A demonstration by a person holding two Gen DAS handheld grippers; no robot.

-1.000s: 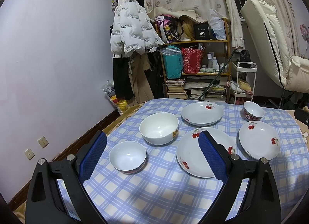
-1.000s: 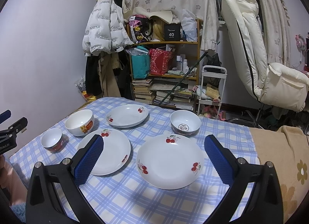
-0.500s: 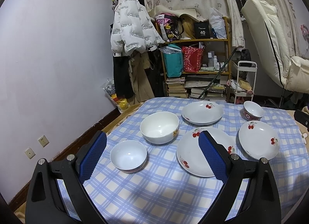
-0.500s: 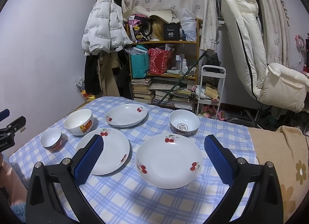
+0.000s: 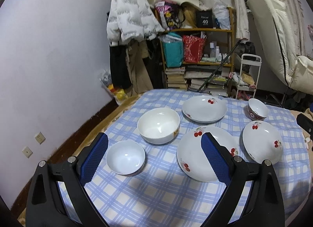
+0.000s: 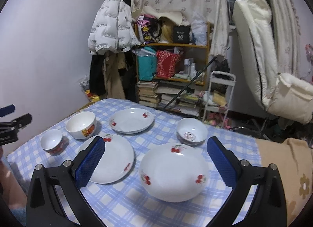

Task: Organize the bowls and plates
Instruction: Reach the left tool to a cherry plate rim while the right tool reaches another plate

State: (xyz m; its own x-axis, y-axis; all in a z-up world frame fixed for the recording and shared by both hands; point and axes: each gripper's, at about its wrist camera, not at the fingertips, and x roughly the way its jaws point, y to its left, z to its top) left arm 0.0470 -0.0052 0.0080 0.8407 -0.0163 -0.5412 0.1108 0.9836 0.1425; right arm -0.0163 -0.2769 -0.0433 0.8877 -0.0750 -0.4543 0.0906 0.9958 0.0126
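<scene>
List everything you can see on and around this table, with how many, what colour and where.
Cherry-print plates: 3, white with red cherries; one near right, one near centre, one far centre.
Large bowl: 1, white with orange print, far left.
Small bowls: 2, white inside, patterned outside; one at left edge, one far right.
Tablecloth: 1, blue-and-white check, over the table.
Puffer jacket: 1, white, hanging on the wall.
Shelf: 1, wooden, behind the table, with bags and books.
Recliner chair: 1, cream, right.
Left gripper: blue pads, open, empty.
Right gripper: blue pads, open, empty.
</scene>
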